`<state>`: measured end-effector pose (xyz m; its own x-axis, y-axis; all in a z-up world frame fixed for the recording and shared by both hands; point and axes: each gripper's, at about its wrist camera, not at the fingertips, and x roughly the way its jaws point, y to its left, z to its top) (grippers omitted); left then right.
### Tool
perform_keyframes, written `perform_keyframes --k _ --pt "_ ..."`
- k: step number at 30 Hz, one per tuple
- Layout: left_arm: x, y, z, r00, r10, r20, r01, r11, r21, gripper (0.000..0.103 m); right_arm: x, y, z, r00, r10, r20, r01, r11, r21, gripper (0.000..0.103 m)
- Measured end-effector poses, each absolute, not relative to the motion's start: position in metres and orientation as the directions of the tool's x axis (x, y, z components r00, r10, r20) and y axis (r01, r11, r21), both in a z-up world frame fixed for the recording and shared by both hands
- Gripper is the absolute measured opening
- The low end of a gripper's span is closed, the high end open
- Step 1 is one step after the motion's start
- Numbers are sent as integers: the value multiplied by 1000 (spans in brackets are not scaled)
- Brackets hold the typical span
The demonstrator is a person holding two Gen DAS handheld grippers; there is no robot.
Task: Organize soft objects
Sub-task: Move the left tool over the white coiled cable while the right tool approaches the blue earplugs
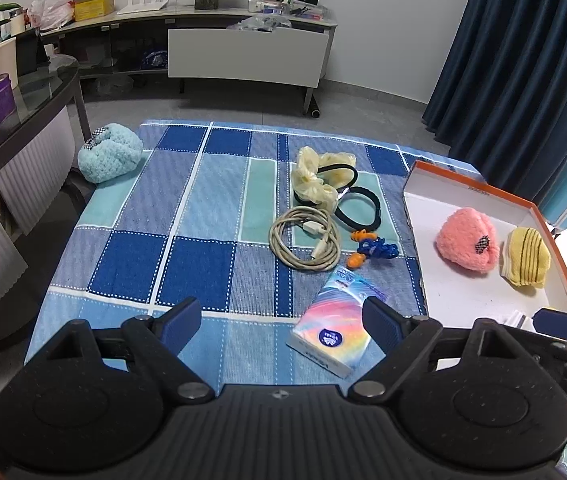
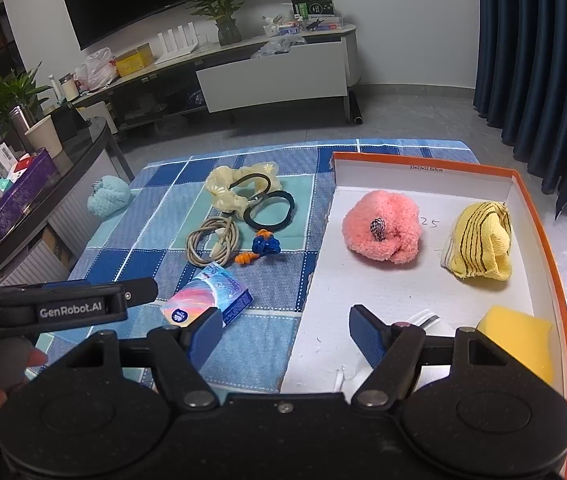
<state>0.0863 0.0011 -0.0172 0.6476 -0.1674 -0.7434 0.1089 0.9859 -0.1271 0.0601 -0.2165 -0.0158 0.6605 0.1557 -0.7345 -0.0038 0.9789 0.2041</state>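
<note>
The light blue fluffy ball is the soft thing that is still outside the orange-rimmed box. It lies at the far left corner of the checked cloth, well apart from the box, which stands at the right side of the cloth. Inside the box there are already a pink fluffy ball, a folded yellow cloth and a yellow sponge.

I judge that the coming move turns on one relation: from the left gripper the blue ball lies far ahead and to the left, across the whole cloth, and from the right gripper it is even farther, because this gripper hangs near the edge of the box. So the left hand is the nearer one. The ball is round and has no clear long axis, so any direction of approach should do.

Both grippers are spread wide and hold nothing. Between the box and the blue ball, in the middle of the cloth, lie a pale yellow scrunchie, a black hair band, a coiled cable, blue and orange earplugs and a colourful tissue pack just beside the right finger of the left gripper.
</note>
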Motion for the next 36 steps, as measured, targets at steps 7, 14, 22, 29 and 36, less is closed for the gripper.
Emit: perform_keyframes --k 7,14,22,29,36 --pt "95 -5 -20 641 -170 -748 124 985 -117 90 67 -216 -17 657 155 -737 -3 979 203 83" --pt "106 -9 -24 632 -170 -756 138 985 -107 90 75 -213 -18 656 161 -738 -14 979 201 83" --pt "117 -9 -31 619 -163 -768 138 986 -98 90 86 -211 -23 649 162 -743 -13 979 202 83" --pt "126 -9 -36 610 -158 -777 138 986 -91 90 96 -209 -27 646 163 -746 -10 979 204 83" --pt "149 -15 -45 591 -148 -793 149 986 -73 90 102 -212 -29 647 160 -746 -5 979 205 83"
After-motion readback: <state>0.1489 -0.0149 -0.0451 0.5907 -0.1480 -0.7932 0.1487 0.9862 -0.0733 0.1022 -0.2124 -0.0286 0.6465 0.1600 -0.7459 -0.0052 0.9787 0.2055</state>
